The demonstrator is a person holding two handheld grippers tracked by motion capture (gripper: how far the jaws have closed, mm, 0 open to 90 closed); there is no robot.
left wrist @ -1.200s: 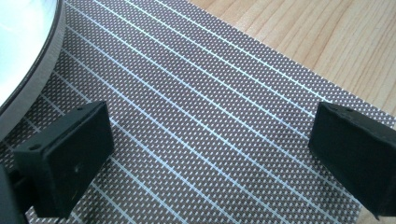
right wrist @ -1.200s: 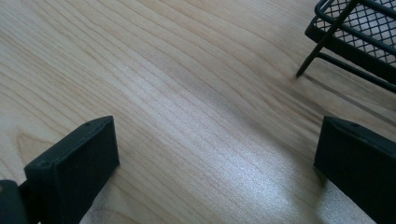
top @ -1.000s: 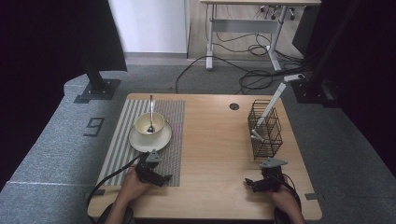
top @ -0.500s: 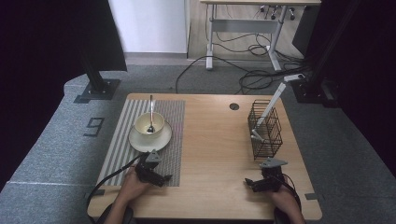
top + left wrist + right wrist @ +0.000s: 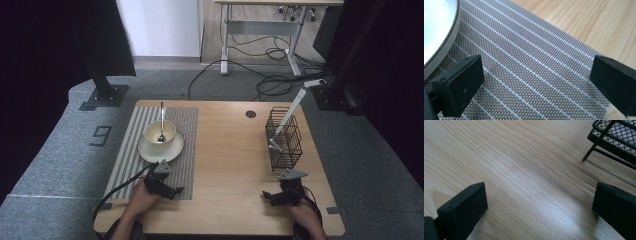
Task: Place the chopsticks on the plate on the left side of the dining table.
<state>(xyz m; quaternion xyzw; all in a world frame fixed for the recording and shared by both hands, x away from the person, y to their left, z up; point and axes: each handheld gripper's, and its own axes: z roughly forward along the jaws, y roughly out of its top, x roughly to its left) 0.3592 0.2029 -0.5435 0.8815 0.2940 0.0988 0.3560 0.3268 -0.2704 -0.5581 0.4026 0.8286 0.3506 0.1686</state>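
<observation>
A cream bowl (image 5: 160,132) with a spoon (image 5: 161,120) standing in it sits on a saucer (image 5: 161,148) on a striped grey placemat (image 5: 150,165). My left gripper (image 5: 169,190) (image 5: 536,82) rests open over the mat's near right corner, nothing between its jaws, with the saucer's rim (image 5: 441,37) at its upper left. My right gripper (image 5: 270,197) (image 5: 539,207) rests open on the bare wooden table (image 5: 230,160), empty. A black wire basket (image 5: 284,142) (image 5: 616,137) stands just beyond it, holding a long white utensil (image 5: 287,117) that leans out to the upper right.
A round cable hole (image 5: 251,114) sits near the table's far edge. Black stand bases (image 5: 102,95) flank the table on the grey floor. A desk frame (image 5: 260,30) and loose cables (image 5: 270,82) lie beyond the far edge.
</observation>
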